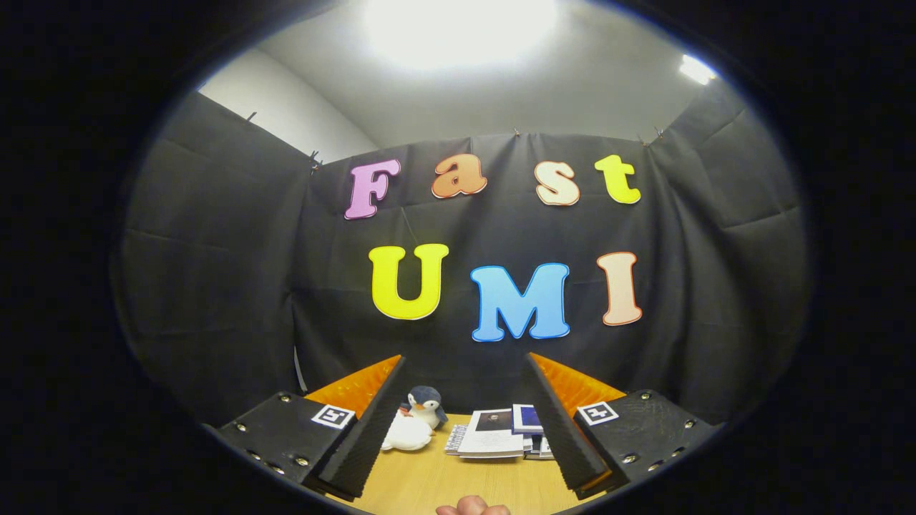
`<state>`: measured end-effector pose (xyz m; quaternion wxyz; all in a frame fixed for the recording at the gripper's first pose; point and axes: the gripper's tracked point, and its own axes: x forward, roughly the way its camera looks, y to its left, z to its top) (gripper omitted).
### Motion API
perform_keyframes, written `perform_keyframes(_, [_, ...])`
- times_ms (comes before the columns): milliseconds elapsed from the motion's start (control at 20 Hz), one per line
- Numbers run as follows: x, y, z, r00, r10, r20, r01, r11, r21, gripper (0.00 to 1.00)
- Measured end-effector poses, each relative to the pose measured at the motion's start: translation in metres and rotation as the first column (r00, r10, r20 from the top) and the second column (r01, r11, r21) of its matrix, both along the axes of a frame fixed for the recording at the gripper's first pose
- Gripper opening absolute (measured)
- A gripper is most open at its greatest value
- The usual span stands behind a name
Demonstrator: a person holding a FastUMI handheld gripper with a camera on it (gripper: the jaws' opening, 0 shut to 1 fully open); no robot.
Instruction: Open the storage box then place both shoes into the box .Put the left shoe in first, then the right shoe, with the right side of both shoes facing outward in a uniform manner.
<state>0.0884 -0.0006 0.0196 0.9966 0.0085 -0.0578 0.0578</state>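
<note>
My gripper (464, 361) is held high and tilted up toward the booth's back wall, its two fingers (368, 422) spread wide apart with nothing between them. Beyond the fingers lies a wooden table (429, 479).
At the far edge of the table, a plush penguin (426, 406) sits beside a white plush (406, 433), just off the left finger. A stack of booklets (497, 433) lies beyond the fingers to the right. A fingertip of a person's hand (472, 506) shows at the table's near edge.
</note>
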Motion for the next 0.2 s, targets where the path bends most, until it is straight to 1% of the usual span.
perform_keyframes(100, [-0.0008,-0.0017,-0.0021,1.000,-0.001,-0.009,0.001,1.000,0.009,0.98])
perform_keyframes(200, [-0.0003,-0.0089,-0.0038,1.000,-0.020,-0.009,0.020,1.000,0.004,0.98])
